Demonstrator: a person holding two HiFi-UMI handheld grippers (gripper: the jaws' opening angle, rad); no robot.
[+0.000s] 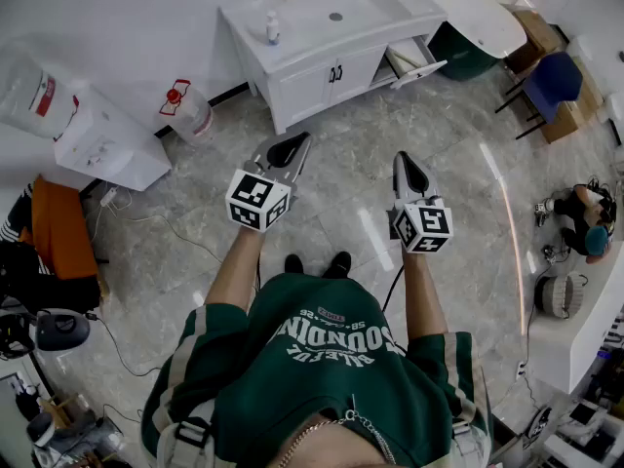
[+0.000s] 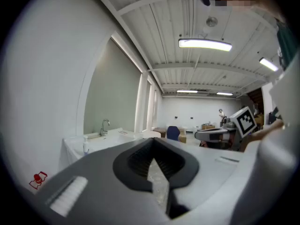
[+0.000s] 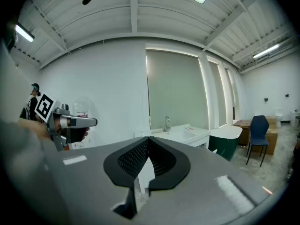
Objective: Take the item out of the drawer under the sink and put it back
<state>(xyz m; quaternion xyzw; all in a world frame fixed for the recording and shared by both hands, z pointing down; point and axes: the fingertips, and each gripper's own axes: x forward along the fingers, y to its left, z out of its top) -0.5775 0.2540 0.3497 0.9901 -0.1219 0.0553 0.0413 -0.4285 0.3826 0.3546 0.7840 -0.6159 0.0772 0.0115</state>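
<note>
The white sink cabinet stands against the far wall, well ahead of me. One drawer at its right end is pulled open; I cannot make out what lies inside. My left gripper and right gripper hover side by side over the floor, both pointing toward the cabinet and about a metre short of it. Each has its jaws pressed together with nothing between them. In the left gripper view the sink with its tap shows beyond the left gripper. In the right gripper view the sink lies past the right gripper.
A soap bottle stands on the sink top. A water dispenser and a water jug are left of the cabinet. A green table with a white top and a blue chair stand to its right. Cables trail across the floor at left.
</note>
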